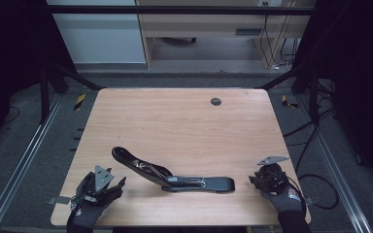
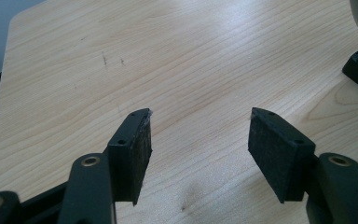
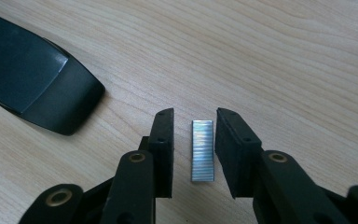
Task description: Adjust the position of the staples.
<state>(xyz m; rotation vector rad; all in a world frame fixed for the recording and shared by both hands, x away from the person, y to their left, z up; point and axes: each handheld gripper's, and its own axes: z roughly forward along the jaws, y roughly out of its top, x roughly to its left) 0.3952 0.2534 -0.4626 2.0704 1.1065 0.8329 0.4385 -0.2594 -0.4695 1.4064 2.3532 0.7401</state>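
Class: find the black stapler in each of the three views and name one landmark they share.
High view: stapler lies open, lower centre of the table.
Left gripper view: a dark edge at far right, perhaps the stapler; I cannot tell.
Right gripper view: its rounded end upper left.
Shared landmark: the wood-grain table.

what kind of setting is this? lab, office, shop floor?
Probably a lab recording bay, not an office desk. A lone wooden table stands inside a black frame with floor rails; loose cables run over grey carpet. On the table lie an opened black stapler and a strip of staples.
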